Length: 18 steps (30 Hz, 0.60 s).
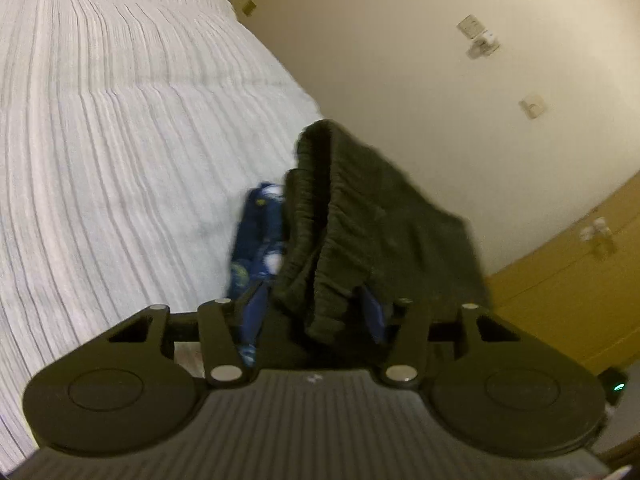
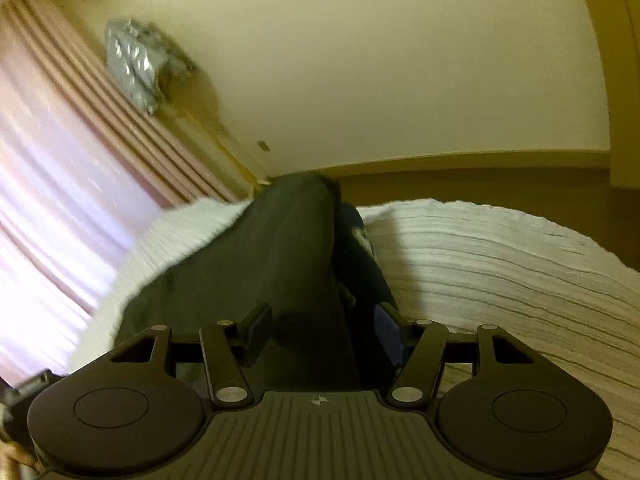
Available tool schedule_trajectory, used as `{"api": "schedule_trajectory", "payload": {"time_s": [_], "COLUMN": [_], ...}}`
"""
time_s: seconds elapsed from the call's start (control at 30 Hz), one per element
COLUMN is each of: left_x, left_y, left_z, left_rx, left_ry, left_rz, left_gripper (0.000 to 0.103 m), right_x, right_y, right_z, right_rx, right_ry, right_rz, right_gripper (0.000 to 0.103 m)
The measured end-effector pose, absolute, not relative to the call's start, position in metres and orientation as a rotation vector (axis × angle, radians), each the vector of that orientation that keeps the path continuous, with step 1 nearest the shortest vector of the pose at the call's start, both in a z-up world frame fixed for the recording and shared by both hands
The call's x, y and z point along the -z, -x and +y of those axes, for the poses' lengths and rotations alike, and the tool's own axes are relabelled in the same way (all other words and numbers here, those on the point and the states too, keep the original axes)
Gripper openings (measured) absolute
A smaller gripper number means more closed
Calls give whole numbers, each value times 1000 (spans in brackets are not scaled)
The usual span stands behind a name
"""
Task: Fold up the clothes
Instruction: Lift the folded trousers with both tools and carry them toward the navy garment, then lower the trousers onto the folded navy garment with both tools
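- Left gripper (image 1: 316, 312): its jaws stand apart with the gathered waistband of the dark green trousers (image 1: 360, 220) between them. The cloth bunches against the blue pads, but whether the pads press on it cannot be told through the blur.
- Dark green trousers, left wrist view: the ribbed elastic waistband runs straight ahead from between the jaws, rising away from them. The rest of the cloth falls off to the right of the jaws.
- Blue patterned garment (image 1: 260, 236): lies just left of the waistband, touching it, and reaches back to the left jaw. Its long axis also runs ahead from the jaws.
- Right gripper (image 2: 324, 332): its jaws stand wide apart. The trousers (image 2: 256, 264) pass between them, and the left pad (image 2: 258, 334) shows clear of the cloth.
- Trousers, right wrist view: a long dark band that runs ahead from the jaws and narrows towards its far end, lying over the bed.
- Bed (image 1: 120, 140): covered in white ribbed bedding, it spreads to the left of the left jaws and on both sides of the right jaws.
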<state>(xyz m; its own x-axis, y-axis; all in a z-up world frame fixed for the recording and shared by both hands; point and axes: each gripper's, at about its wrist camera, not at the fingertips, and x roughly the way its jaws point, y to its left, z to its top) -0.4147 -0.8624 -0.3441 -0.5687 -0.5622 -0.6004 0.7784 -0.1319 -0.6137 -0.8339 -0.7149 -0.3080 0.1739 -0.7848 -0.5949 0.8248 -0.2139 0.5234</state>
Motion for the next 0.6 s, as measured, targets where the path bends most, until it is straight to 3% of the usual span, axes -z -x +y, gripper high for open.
{"api": "schedule_trajectory", "payload": {"time_s": [0.03, 0.1, 0.2, 0.23, 0.37, 0.4, 0.43, 0.47, 0.6], "left_x": [351, 355, 331, 316, 268, 261, 259, 256, 269], "left_y": [414, 409, 409, 410, 426, 437, 452, 467, 530], "left_z": [-864, -868, -862, -860, -874, -885, -895, -905, -932], "left_rx": [1818, 1781, 1808, 1816, 1872, 1913, 1951, 1989, 2090], "left_ry": [-268, -242, -280, -300, -334, -351, -379, -408, -577], "left_rz": [1201, 1260, 1183, 1115, 892, 874, 855, 834, 726], "left_gripper": [58, 58, 38, 27, 11, 11, 6, 4, 0], "right_x": [315, 320, 308, 301, 270, 266, 263, 260, 264], "right_y": [832, 830, 829, 827, 817, 810, 803, 795, 752], "right_z": [-720, -728, -731, -732, -739, -748, -759, -769, -818], "right_rx": [1489, 1509, 1513, 1529, 1580, 1565, 1545, 1525, 1410], "right_ry": [-1031, -1061, -1074, -1037, -832, -784, -739, -695, -562], "right_rz": [75, 107, 135, 160, 244, 261, 281, 301, 401], "right_gripper": [61, 61, 61, 61, 61, 58, 35, 26, 18]}}
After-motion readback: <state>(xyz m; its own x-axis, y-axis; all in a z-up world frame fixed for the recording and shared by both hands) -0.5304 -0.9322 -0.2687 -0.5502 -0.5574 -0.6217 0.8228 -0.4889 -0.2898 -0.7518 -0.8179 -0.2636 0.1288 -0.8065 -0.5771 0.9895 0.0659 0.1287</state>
